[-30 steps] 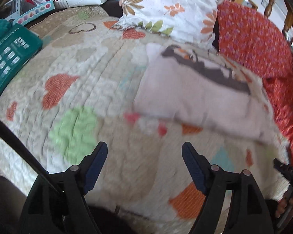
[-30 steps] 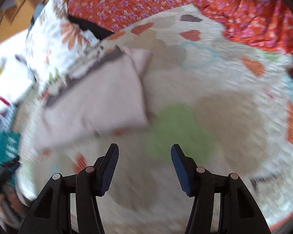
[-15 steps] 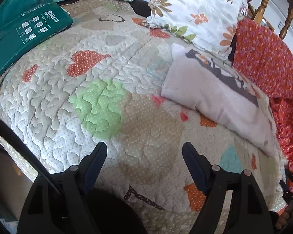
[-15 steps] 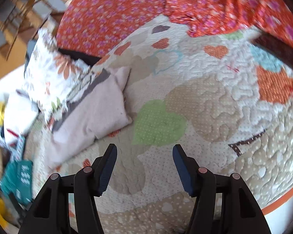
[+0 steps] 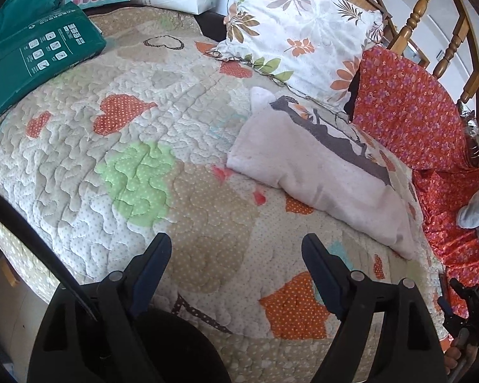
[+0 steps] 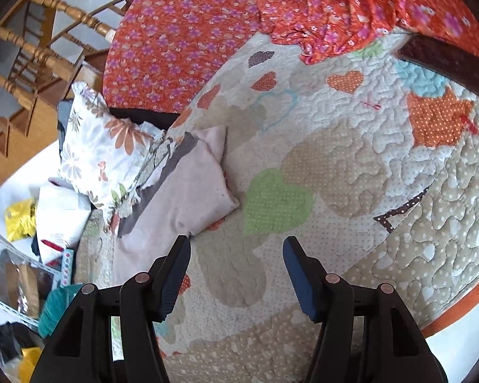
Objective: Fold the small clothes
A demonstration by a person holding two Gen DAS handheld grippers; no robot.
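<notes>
Left wrist view alone shows green package [image 5: 32, 54], grey garment [image 5: 477, 210]

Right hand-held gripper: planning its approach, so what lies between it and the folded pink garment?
Only bare heart-patterned quilt. In the right wrist view the right hand-held gripper hangs open, the folded pink garment just beyond its left finger.

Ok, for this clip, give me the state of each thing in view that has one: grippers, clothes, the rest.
Left gripper: open, empty, above the quilt.
Right gripper: open, empty, above the quilt.
Pink garment: folded, lying flat on the quilt, beside the pillow.
Floral pillow: propped at the quilt's edge.
Orange floral cloth: spread loose, rumpled at one end.
Grey garment: crumpled, unfolded, on the orange cloth.
Green package: closed, lying at the quilt's edge.
</notes>
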